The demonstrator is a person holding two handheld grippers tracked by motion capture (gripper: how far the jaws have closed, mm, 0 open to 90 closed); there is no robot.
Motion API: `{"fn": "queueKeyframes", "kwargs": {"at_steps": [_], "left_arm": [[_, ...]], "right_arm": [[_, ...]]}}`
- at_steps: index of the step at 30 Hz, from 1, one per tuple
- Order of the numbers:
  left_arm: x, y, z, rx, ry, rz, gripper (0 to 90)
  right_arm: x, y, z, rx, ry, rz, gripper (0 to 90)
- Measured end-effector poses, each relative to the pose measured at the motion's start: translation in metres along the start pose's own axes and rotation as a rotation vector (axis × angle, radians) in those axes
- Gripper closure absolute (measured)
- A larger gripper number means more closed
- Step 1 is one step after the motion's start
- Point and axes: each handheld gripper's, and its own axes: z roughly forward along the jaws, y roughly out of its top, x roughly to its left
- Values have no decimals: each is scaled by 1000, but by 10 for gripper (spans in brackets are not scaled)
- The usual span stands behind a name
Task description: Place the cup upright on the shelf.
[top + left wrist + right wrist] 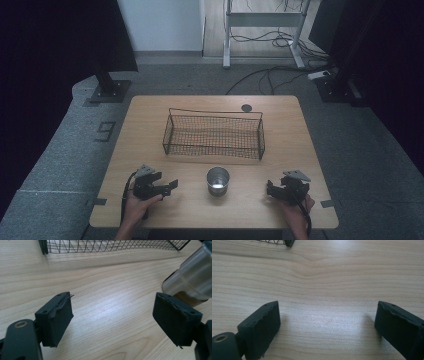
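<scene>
A steel cup (218, 180) stands upright near the front middle of the wooden table (150, 150). Behind it sits a black wire basket (214, 134), which looks empty. My left gripper (167, 187) rests at the front left, open, with nothing between its jaws. In the left gripper view the cup (192, 280) rises just beyond the right jaw, and my left gripper (112, 320) stands wide apart over bare wood. My right gripper (272, 190) rests at the front right, open. In the right gripper view my right gripper (327, 322) holds nothing.
A small dark round disc (246, 107) lies near the table's far edge. A basket corner (288, 243) shows at the top of the right gripper view. Cables (280, 70) and stand bases (109, 90) lie on the grey floor beyond the table.
</scene>
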Motion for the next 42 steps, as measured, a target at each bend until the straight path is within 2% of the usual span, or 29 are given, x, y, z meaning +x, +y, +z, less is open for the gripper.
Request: {"fn": "queueKeyframes", "kwargs": {"at_steps": [2, 3, 8, 10, 16, 19, 24, 36, 42], "left_arm": [[0, -1, 0, -1, 10, -1, 167], [0, -2, 0, -5, 12, -15, 174], [-7, 4, -8, -30, 36, 0, 173], [-10, 5, -13, -49, 41, -9, 173], [-17, 2, -18, -52, 25, -2, 167], [-21, 3, -19, -63, 5, -13, 164], [-31, 16, -22, -89, -30, 11, 159], [-47, 28, -20, -91, -41, 50, 154], [-49, 27, -21, -89, -41, 46, 152]], "right_arm": [[0, 0, 0, 1, 0, -1, 63], [0, 0, 0, 0, 0, 0, 63], [-1, 0, 0, -2, 4, -6, 69], [-1, 0, 0, -1, 8, -7, 71], [-1, 0, -1, -1, 10, -10, 74], [-1, 0, -1, -2, 9, -9, 76], [-1, 0, -1, -3, 8, -10, 80], [-1, 0, -1, -4, 8, -10, 81], [-1, 0, -1, -4, 8, -10, 83]]}}
